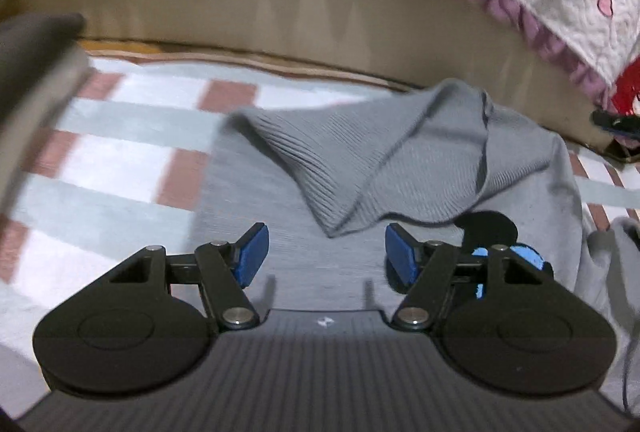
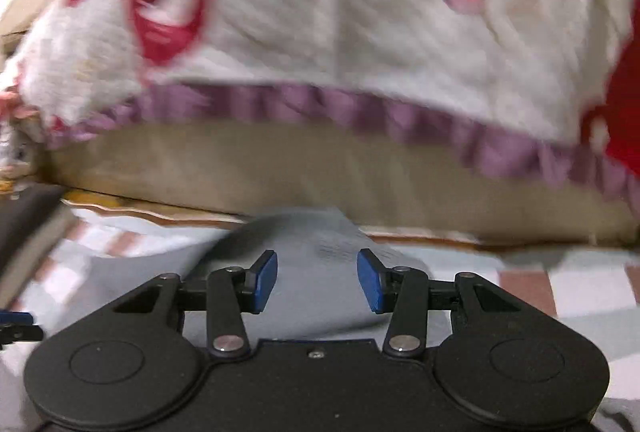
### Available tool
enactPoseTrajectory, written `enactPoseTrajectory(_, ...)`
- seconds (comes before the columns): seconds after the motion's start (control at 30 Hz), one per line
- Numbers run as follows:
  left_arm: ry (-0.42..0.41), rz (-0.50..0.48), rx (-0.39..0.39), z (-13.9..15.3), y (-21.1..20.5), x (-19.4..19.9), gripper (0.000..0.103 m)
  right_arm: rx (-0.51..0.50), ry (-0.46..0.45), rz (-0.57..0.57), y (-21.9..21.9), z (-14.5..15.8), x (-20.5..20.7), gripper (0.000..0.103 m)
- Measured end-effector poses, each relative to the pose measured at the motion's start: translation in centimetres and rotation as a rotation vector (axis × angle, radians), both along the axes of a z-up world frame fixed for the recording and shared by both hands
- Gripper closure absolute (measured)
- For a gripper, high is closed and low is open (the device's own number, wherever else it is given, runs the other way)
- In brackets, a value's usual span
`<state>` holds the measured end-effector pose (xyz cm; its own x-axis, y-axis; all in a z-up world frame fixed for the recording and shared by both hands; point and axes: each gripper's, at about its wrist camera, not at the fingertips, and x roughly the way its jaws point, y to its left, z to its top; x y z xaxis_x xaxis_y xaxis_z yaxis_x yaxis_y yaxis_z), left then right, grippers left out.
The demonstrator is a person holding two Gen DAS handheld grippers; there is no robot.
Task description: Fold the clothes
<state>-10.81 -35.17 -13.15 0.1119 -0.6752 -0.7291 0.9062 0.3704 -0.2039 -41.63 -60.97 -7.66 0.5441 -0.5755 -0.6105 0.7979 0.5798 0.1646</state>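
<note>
Grey knit garment with a ribbed cuff or hem section (image 1: 360,160) lying spread on the checked white, pale-blue and terracotta bed cover (image 1: 120,152), ribbed part flopped back over the plain body, pointed corner aimed at the camera; black and light-blue print patch (image 1: 496,232) showing on the body. Left gripper (image 1: 326,256) spread wide, empty, hovering just above the grey fabric near that ribbed corner. Right gripper (image 2: 317,280) also spread, nothing between the blue pads (image 2: 266,280), over the same grey cloth at the far edge near the tan bed side (image 2: 320,168) and white quilt with red shapes and purple frill (image 2: 320,32). Likely light, limp, stretchy, not slippery: will sag and drag, no stiffness to push. Best pinch at the ribbed edge or a seam corner, thick enough to grip, both sides together. Fold stage unclear: could be mid-fold or just rumpled.
</note>
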Motion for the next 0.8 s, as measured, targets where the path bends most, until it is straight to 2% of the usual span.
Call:
enactPoseTrajectory(0.1, 0.030, 0.021, -0.001, -2.5, -1.8, 0.5, 0.039, 0.003, 0.168, 0.062, -0.7, -2.6, 0.6, 0.059)
enactPoseTrajectory(0.17, 0.044, 0.027, 0.000, -3.8, -3.2, 1.0, 0.039, -0.040, 0.221, 0.062, -1.2, -3.3, 0.9, 0.058)
enactPoseTrajectory(0.27, 0.009, 0.003, 0.009, -4.6, -4.9, 0.9, 0.039, -0.009, 0.195, 0.013, -3.4, -4.1, 0.8, 0.057)
enactPoseTrajectory(0.33, -0.020, -0.016, 0.017, -5.0, -5.8, 0.8, 0.032, 0.010, 0.182, -0.011, -4.8, -4.9, 0.8, 0.055)
enactPoseTrajectory(0.4, -0.051, -0.039, 0.026, -5.2, -6.7, 0.7, 0.031, 0.029, 0.170, -0.034, -6.3, -5.6, 0.8, 0.053)
enactPoseTrajectory(0.43, -0.066, -0.050, 0.030, -5.3, -7.2, 0.6, 0.027, 0.037, 0.164, -0.042, -6.7, -6.0, 0.8, 0.051)
enactPoseTrajectory(0.5, -0.096, -0.073, 0.039, -5.5, -8.0, 0.5, 0.027, 0.065, 0.142, -0.053, -7.2, -6.7, 0.6, 0.046)
enactPoseTrajectory(0.57, -0.127, -0.095, 0.047, -5.7, -8.9, 0.4, 0.050, 0.122, 0.113, -0.058, -7.8, -7.5, 0.3, 0.044)
enactPoseTrajectory(0.6, -0.142, -0.106, 0.052, -5.8, -9.4, 0.4, 0.078, 0.142, 0.104, -0.061, -7.9, -7.9, 0.0, 0.044)
enactPoseTrajectory(0.63, -0.157, -0.110, 0.068, -5.7, -9.9, 0.5, 0.094, 0.157, 0.097, -0.064, -7.9, -8.0, -0.2, 0.044)
enactPoseTrajectory(0.7, -0.144, -0.050, 0.090, -5.0, -10.7, 1.3, 0.096, 0.182, 0.071, -0.073, -8.1, -8.1, -0.6, 0.044)
enactPoseTrajectory(0.73, -0.132, -0.025, 0.071, -4.6, -10.9, 1.7, 0.097, 0.194, 0.053, -0.077, -8.2, -8.1, -0.8, 0.044)
enactPoseTrajectory(0.8, -0.185, -0.011, 0.040, -3.7, -11.4, 2.0, 0.097, 0.207, 0.026, -0.083, -8.5, -8.4, -0.9, 0.044)
